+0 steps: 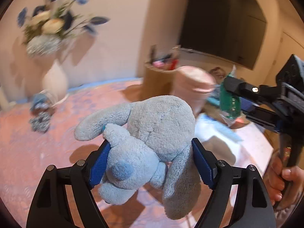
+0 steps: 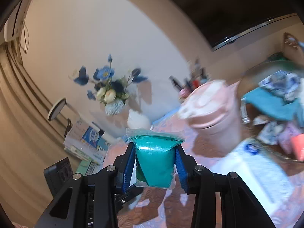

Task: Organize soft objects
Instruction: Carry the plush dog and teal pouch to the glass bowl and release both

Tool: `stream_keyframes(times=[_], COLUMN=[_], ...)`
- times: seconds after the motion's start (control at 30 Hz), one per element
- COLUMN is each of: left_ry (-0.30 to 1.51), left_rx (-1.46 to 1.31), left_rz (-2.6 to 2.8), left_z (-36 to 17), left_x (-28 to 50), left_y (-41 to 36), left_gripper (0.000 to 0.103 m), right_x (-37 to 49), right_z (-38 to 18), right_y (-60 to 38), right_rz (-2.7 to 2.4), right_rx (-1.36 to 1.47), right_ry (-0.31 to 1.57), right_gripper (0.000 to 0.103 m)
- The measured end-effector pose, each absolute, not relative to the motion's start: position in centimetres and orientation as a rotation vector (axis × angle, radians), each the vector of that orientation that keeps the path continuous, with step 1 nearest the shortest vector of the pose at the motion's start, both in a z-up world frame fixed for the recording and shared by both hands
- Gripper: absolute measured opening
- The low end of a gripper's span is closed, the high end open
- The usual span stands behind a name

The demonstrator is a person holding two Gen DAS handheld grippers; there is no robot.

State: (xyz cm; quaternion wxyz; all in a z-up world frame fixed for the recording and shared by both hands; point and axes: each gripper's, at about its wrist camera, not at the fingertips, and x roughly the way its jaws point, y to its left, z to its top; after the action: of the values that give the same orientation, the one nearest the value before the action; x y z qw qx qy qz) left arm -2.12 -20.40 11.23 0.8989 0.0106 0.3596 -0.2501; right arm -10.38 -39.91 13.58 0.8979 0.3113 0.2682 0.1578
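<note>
Left wrist view: a pink patterned bedspread fills the lower field from 6 to 9 o'clock. A dark wall screen occupies 1 o'clock. A white vase of blue and cream flowers stands at 10 o'clock, blurred. A pink lidded bin sits just above centre, with a brown box of small items touching or just beside it on its 9 o'clock side; which cannot be told.

The grey-blue plush rabbit sits at frame centre, clamped between the blue pads of the left gripper; the jaws stand wide and press on its body from both sides, head up towards 12 o'clock, one ear hanging to 6 o'clock. The toy is clear of the bedspread.

At 3 o'clock the right gripper enters, carried by a hand at 4 o'clock.

Right wrist view: the same bin lies at 2 o'clock, the flowers at 11 o'clock, a stack of printed papers at 9 o'clock. The right gripper is closed on a teal soft item in a clear bag, just below centre; both pads bear on the bag, which is squeezed narrower at the grip and held off the bedspread.
</note>
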Motion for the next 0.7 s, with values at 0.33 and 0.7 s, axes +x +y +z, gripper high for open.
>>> stream_keyframes(times=[0.33, 0.7], left_ry=[0.688, 0.642], left_rx=[0.099, 0.099], left_rz=[-0.738, -0.890], left_z=[13.3, 14.3], left_x=[-3.6, -1.7], left_y=[-29.3, -39.9], left_gripper=[0.080, 0.080], right_x=[-13.4, -8.1], right_z=[14.5, 14.6], right_y=[-51.2, -60.9], right_rz=[0.065, -0.283], right_rx=[0.687, 0.523], right_ry=[0.506, 0.789], right_gripper=[0.040, 0.040])
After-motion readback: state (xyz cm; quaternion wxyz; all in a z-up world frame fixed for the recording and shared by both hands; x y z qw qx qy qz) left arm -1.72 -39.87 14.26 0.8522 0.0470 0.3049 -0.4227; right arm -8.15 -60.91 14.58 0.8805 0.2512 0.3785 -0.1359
